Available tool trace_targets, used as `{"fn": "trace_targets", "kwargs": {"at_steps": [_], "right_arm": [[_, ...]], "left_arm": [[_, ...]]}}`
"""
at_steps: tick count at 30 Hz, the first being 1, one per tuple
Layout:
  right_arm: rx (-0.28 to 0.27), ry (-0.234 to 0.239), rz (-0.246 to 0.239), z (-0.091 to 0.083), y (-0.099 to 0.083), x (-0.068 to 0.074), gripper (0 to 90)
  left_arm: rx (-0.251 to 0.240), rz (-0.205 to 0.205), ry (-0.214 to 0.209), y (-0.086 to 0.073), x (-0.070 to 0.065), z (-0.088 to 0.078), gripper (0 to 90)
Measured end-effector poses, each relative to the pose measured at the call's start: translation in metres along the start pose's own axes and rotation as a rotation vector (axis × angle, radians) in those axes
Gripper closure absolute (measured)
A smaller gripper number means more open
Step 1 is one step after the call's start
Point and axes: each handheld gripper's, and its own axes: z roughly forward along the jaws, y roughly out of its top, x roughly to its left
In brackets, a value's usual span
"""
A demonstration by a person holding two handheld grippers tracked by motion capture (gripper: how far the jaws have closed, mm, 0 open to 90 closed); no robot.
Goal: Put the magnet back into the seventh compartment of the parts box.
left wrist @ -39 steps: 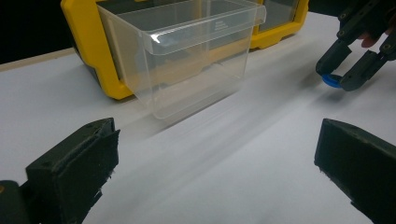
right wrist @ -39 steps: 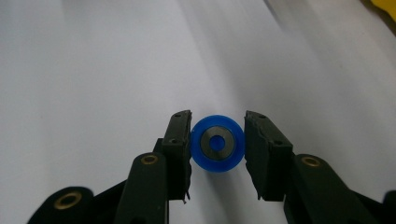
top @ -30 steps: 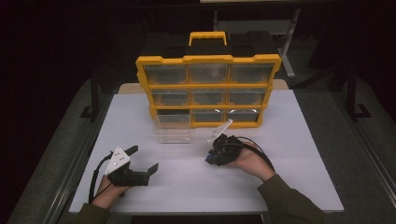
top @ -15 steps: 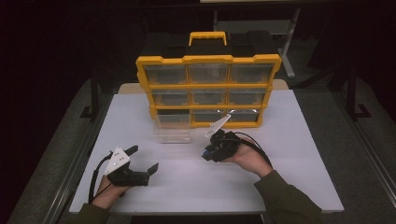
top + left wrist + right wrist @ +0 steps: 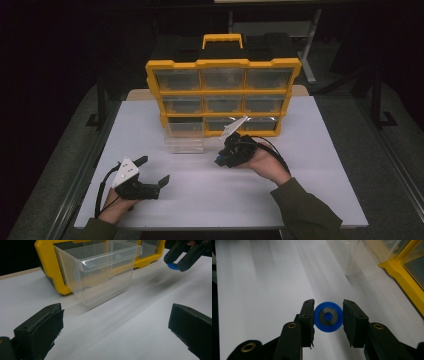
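We are seeing bare table (image 5: 300, 190) lying open between both tongs, while the drawer (image 5: 185, 136) and organizer (image 5: 222, 64) are blocking the far side.

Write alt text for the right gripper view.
The right gripper holds a blue disc with a metal centre between its two black fingers above a white table. A clear plastic drawer and yellow organiser sit top right.
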Motion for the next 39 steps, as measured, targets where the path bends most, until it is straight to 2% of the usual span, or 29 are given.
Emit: {"fn": "trace_targets", "kwargs": {"at_steps": [1,3,6,7,17,21,23,26,27,31,39], "right_arm": [[0.001,0.003,0.009,-0.001,0.001,0.001,61.8],[-0.004,0.000,-0.003,-0.001,0.001,0.000,61.8],[-0.003,0.005,0.019,-0.002,0.006,0.000,61.8],[-0.006,0.001,0.002,-0.002,0.006,-0.002,61.8],[-0.012,0.012,0.022,-0.004,0.013,-0.004,61.8],[-0.011,0.011,0.023,-0.005,0.016,-0.004,61.8],[-0.021,0.009,0.006,-0.005,0.018,-0.006,61.8],[-0.017,0.011,0.020,-0.006,0.020,-0.005,61.8],[-0.022,0.006,0.007,-0.006,0.021,-0.006,61.8],[-0.024,0.007,0.019,-0.007,0.024,-0.006,61.8],[-0.028,0.000,0.007,-0.009,0.029,-0.009,61.8]], "left_arm": [[0.000,0.000,0.000,0.000,0.000,0.000,0.0],[0.004,-0.002,0.000,0.000,0.000,0.000,0.0],[-0.002,-0.008,-0.001,0.000,-0.001,0.001,0.0],[0.001,-0.007,-0.001,0.000,-0.001,0.000,0.0],[-0.004,-0.008,-0.004,0.000,-0.002,0.001,0.0],[-0.004,-0.008,-0.003,0.000,-0.002,0.001,0.0],[-0.005,-0.008,-0.003,0.000,-0.002,0.001,0.0],[-0.005,-0.010,-0.005,0.000,-0.002,0.001,0.0],[-0.005,-0.010,-0.005,0.000,-0.002,0.001,0.0],[-0.005,-0.010,-0.005,0.000,-0.002,0.001,0.0],[-0.002,-0.012,-0.005,0.000,-0.002,0.001,0.0]]}}
